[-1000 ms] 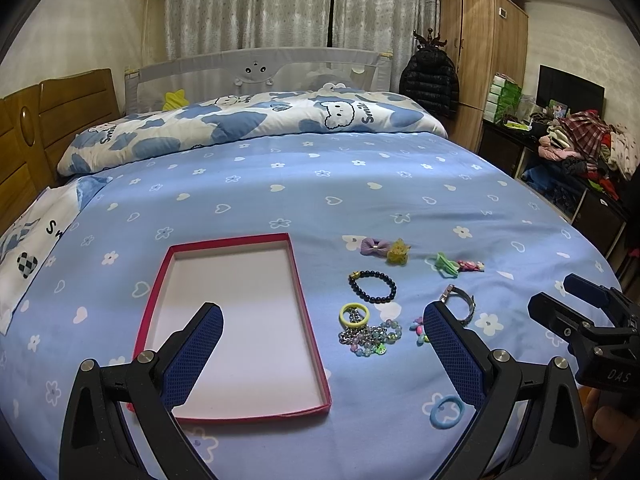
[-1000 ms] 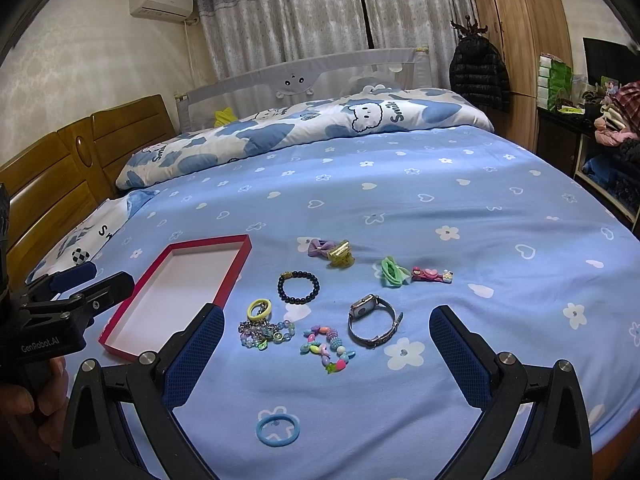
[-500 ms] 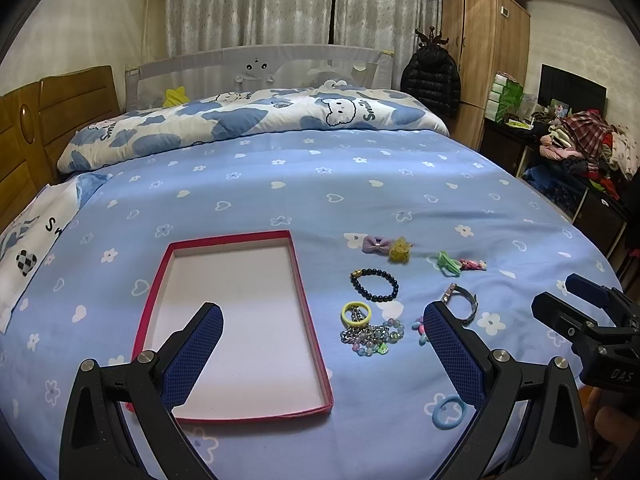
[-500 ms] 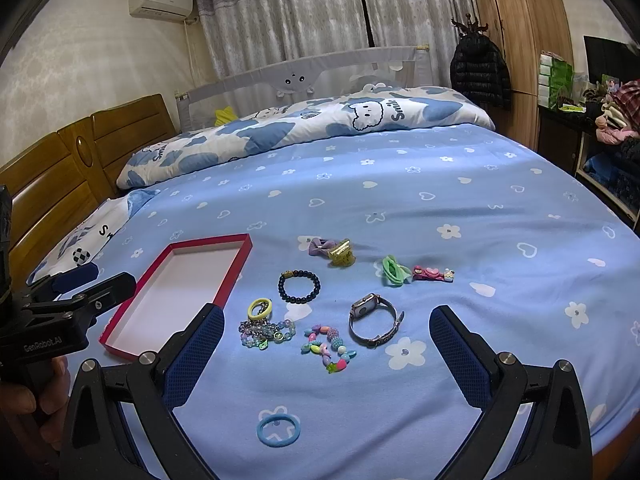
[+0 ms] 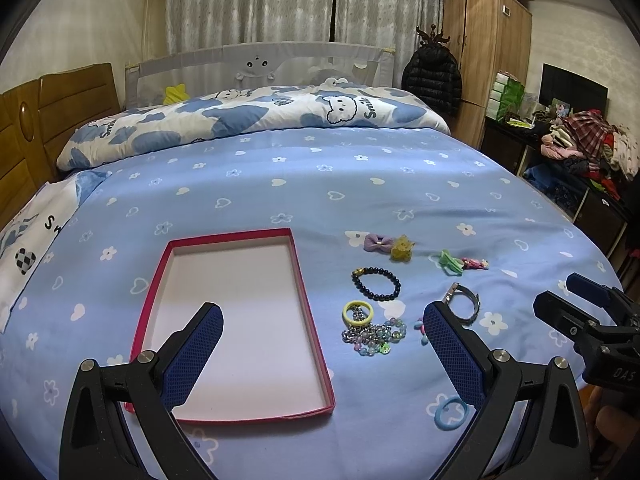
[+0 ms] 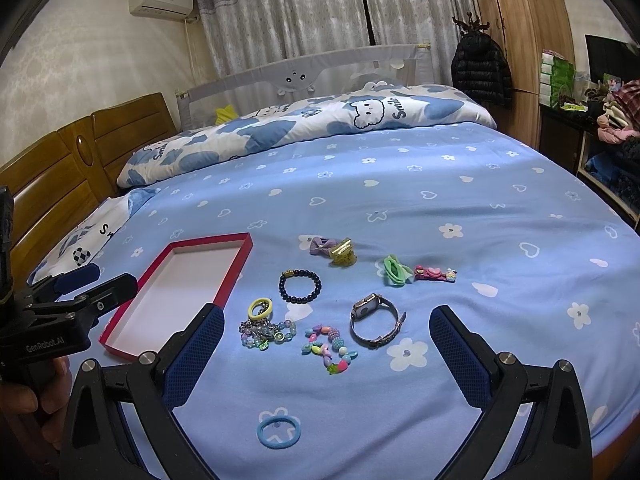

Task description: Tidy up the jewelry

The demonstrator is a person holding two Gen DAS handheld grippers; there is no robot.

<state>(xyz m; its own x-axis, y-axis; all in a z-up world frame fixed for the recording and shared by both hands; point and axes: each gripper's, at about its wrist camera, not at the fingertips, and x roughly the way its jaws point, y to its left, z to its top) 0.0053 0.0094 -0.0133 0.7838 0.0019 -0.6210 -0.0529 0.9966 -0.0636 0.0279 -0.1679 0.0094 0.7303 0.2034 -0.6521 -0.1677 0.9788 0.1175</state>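
Observation:
A red-rimmed box (image 5: pixel 298 280) (image 6: pixel 240 258) with a white, empty floor lies on the blue bedspread. To its right lie a black bead bracelet (image 5: pixel 376 283) (image 6: pixel 300 286), a yellow ring (image 5: pixel 357 313) (image 6: pixel 260 309), a pale bead chain (image 5: pixel 374 336) (image 6: pixel 266 332), a colourful bead bracelet (image 6: pixel 328 348), a watch (image 5: pixel 464 304) (image 6: pixel 374 320), hair clips (image 5: pixel 388 245) (image 6: pixel 332 250) and a blue hair tie (image 5: pixel 450 412) (image 6: pixel 277 433). My left gripper (image 5: pixel 322 348) is open above the box's near end. My right gripper (image 6: pixel 326 354) is open over the colourful bracelet.
A folded quilt (image 5: pixel 256 120) lies at the bed's far end before a grey bed rail. A wooden headboard (image 6: pixel 60 168) stands at the left. A wardrobe, a hung black jacket (image 5: pixel 432 80) and a pile of clothes (image 5: pixel 580 148) stand to the right.
Both views have shifted only very slightly. The items on the bed have not moved and both grippers have stayed open.

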